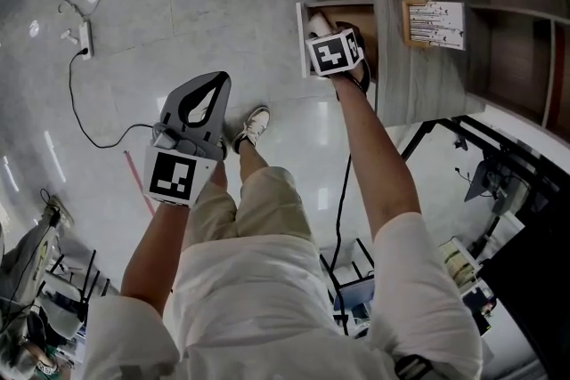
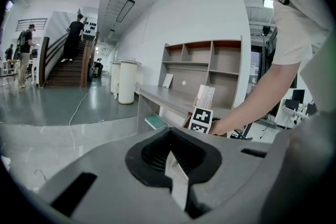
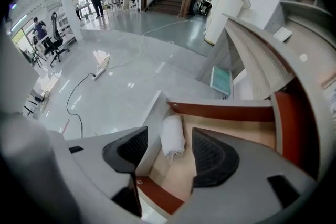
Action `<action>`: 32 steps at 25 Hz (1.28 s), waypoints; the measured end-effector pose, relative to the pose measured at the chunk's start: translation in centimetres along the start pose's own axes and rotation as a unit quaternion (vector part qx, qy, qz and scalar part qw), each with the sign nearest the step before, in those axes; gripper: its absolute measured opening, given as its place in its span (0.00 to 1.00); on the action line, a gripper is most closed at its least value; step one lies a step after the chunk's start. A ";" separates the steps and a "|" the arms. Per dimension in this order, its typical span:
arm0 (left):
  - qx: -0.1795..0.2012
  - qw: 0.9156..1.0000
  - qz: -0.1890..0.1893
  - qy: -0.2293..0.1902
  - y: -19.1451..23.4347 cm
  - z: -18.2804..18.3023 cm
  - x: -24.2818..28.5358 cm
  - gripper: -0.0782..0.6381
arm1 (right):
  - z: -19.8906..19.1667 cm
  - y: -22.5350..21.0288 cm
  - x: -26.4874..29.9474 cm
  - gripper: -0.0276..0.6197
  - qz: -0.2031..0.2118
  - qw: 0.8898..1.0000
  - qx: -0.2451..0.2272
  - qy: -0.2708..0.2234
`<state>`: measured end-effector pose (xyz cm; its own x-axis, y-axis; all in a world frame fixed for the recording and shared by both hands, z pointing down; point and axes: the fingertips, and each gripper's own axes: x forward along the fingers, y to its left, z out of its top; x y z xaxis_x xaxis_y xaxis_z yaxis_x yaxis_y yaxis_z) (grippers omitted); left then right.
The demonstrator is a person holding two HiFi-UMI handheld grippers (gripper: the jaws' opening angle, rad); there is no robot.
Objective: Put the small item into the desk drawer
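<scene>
The small item is a white rolled cloth (image 3: 172,136). It lies on the floor of the open desk drawer (image 3: 220,111), against the drawer's front panel. My right gripper (image 3: 169,152) hangs just over it with its jaws wide apart. The roll sits between the pads and neither pad touches it. From the head view the right gripper (image 1: 325,29) reaches into the drawer (image 1: 303,40) at the desk's (image 1: 410,31) edge. My left gripper (image 1: 214,83) is held out over the floor, away from the desk. Its jaws meet at the tips with nothing between them (image 2: 173,165).
A power strip with a black cable (image 1: 85,38) lies on the grey floor at the left. My shoe (image 1: 254,125) is below the left gripper. A card box (image 1: 434,22) stands on the desk. A green book (image 3: 221,80) rests under the desktop. Black frames (image 1: 499,173) stand at the right.
</scene>
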<state>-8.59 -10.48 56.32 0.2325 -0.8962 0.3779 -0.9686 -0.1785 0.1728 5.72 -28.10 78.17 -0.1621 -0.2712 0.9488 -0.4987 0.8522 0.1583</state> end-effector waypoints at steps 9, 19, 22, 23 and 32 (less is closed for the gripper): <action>0.022 0.999 -0.016 -0.019 -1.6 2.7 -3.3 0.12 | 1.1 0.9 -7.0 0.43 -0.009 0.998 0.032 -0.059; 0.060 0.997 -0.010 -0.050 -2.1 8.5 -7.7 0.12 | 2.9 2.2 -17.3 0.33 -0.020 0.988 0.066 -0.138; 0.077 0.995 -0.017 -0.059 -2.7 10.6 -8.8 0.12 | 3.5 1.9 -21.1 0.30 -0.028 0.982 0.083 -0.168; 0.082 0.994 -0.019 -0.063 -2.9 11.4 -9.0 0.12 | 3.6 1.6 -22.3 0.29 -0.032 0.980 0.087 -0.179; 0.126 0.986 -0.020 -0.105 -3.9 19.0 -10.8 0.12 | 4.8 -1.9 -32.2 0.09 -0.065 0.952 0.128 -0.271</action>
<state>-8.97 -7.76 34.29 0.2737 -0.9459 0.1745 -0.9562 -0.2871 -0.0568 7.78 -23.18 46.00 -0.4660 -0.6169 0.6342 -0.7240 0.6779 0.1274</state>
